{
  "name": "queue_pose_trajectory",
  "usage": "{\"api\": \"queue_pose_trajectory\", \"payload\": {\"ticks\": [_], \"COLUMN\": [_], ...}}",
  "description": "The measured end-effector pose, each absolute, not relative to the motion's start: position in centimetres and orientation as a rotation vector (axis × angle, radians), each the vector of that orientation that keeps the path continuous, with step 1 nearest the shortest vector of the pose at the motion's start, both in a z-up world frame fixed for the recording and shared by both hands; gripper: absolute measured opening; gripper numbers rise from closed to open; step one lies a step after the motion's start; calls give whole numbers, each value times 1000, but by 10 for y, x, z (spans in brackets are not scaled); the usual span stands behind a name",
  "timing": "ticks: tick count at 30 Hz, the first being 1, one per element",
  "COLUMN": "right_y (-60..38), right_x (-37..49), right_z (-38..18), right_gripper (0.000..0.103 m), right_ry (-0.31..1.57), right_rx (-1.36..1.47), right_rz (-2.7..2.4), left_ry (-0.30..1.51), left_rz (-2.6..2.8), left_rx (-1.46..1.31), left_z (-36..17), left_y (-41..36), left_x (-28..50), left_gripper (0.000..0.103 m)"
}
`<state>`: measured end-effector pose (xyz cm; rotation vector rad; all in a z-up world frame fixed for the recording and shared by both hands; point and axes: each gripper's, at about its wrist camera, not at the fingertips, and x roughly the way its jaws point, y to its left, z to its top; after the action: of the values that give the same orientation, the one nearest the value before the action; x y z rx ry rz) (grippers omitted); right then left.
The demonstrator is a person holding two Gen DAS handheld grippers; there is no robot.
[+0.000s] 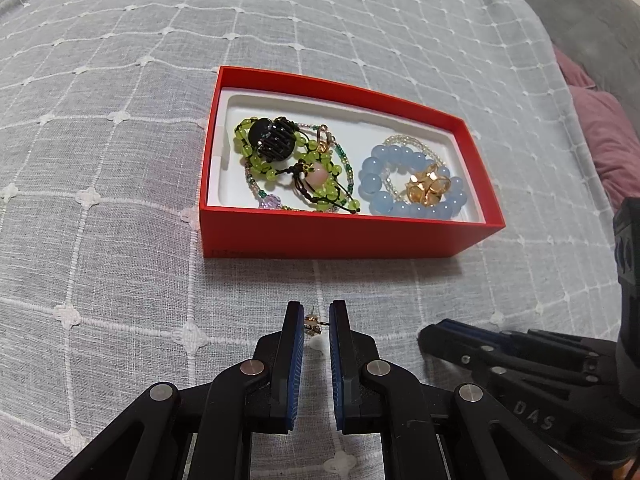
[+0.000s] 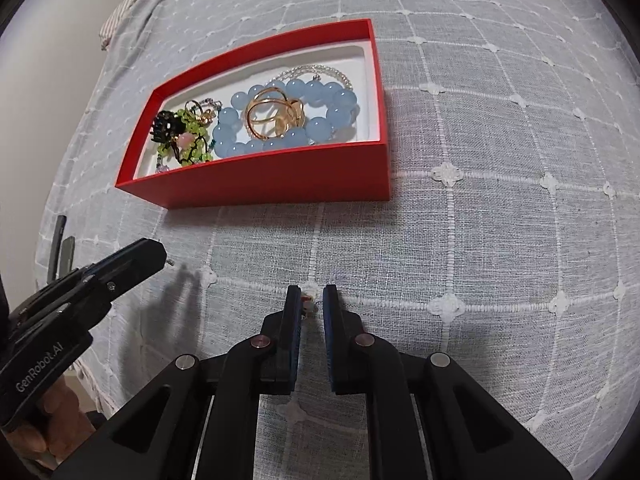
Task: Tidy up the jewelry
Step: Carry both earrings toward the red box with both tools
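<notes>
A red box (image 1: pixel 344 236) (image 2: pixel 280 176) with a white liner lies on the grey cloth. It holds a green bead bracelet (image 1: pixel 256 160) (image 2: pixel 188 154), a black hair claw (image 1: pixel 272 140) (image 2: pixel 162 128), a blue bead bracelet (image 1: pixel 370 182) (image 2: pixel 344 100) and gold rings (image 1: pixel 426 188) (image 2: pixel 272 116). My left gripper (image 1: pixel 316 316) (image 2: pixel 160 254) hovers in front of the box, shut on a small gold earring (image 1: pixel 313 325). Just to its right, my right gripper (image 2: pixel 312 300) (image 1: pixel 426 334) is low over the cloth, shut on another tiny earring (image 2: pixel 307 305).
The grey checked cloth (image 1: pixel 120 200) spreads widely around the box. A pink cushion (image 1: pixel 600 120) and a grey sofa (image 1: pixel 580 12) lie beyond its right edge. A hand (image 2: pixel 52 412) grips the left tool. Two dark upright objects (image 2: pixel 60 248) stand at the cloth's left edge.
</notes>
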<state>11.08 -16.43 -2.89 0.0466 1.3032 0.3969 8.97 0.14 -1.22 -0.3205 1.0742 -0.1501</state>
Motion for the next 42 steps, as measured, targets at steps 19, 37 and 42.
{"api": "queue_pose_trajectory", "payload": {"ticks": [19, 37, 42], "right_y": [-173, -178, -178], "right_x": [114, 105, 99], "right_z": [-15, 27, 48], "right_gripper": [5, 5, 5], "right_ry": [1262, 1163, 1089], "right_rx": [56, 75, 83], "right_rz": [423, 472, 506], "left_ry": [1056, 974, 923], "left_rz": [-142, -165, -148], "left_rx": [-325, -304, -280], "left_z": [-9, 18, 32], "left_y": [4, 1, 1], "left_x": [88, 78, 77], "left_gripper": [7, 7, 7]}}
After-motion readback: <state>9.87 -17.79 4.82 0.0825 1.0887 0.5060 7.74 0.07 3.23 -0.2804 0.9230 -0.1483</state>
